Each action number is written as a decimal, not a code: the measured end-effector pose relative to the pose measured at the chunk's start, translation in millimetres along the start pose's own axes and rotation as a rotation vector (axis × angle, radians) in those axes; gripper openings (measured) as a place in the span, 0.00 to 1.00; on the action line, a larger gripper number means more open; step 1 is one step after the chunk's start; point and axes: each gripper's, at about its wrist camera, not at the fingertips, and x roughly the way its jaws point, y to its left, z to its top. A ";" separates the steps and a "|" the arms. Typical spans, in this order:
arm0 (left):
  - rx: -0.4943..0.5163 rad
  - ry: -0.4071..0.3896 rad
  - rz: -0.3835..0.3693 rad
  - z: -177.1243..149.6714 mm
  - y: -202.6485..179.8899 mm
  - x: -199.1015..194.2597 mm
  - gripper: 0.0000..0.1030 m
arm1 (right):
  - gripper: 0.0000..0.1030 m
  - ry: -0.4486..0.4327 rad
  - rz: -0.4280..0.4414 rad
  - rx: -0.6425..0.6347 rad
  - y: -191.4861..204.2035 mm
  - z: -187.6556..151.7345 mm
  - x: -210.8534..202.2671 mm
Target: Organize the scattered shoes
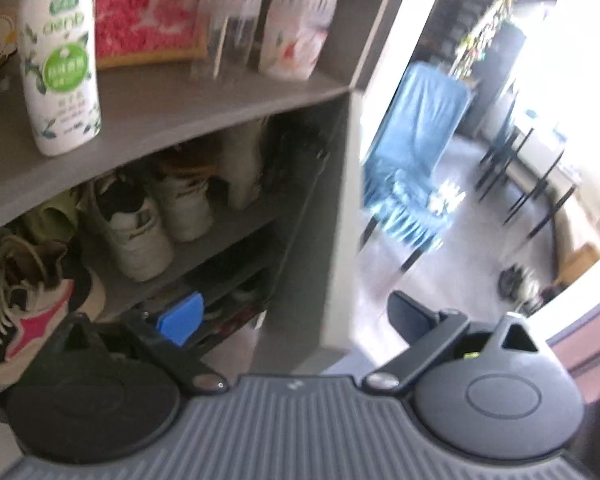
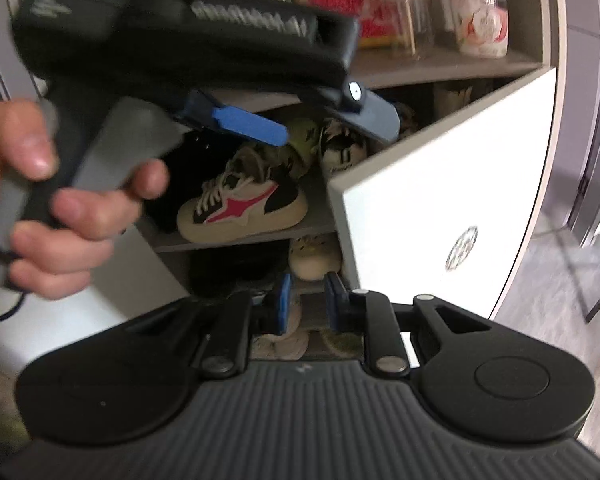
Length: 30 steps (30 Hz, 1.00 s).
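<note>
Shoes crowd the cabinet shelves [image 2: 240,240] at frame center as the left tool [image 2: 300,128] spreads wide and the right tool [image 2: 306,304] stays narrow, empty; approach should clear the white door [image 2: 440,200].

Shoes [image 1: 148,224] on cabinet shelf [image 1: 204,240]

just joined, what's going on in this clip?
A person is at an open shoe cabinet with a handheld gripper in each hand. The left gripper is spread wide and empty, held in front of the shoe shelves. The right gripper has its jaws close together with nothing between them. Neither holds a shoe. Shoes already sit on the shelves, including a sneaker with a red star. A white bottle stands on top.
</note>
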 end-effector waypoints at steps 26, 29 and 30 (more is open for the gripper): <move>-0.045 -0.175 -0.110 -14.4 52.1 36.3 0.34 | 0.23 -0.194 -0.130 0.714 -60.9 39.8 -16.2; -0.048 -0.177 -0.116 -10.4 59.3 40.0 0.34 | 0.23 -0.194 -0.111 0.706 -59.5 69.3 9.5; -0.044 -0.180 -0.108 -9.2 60.5 40.7 0.34 | 0.23 -0.189 -0.104 0.722 -58.2 79.4 20.9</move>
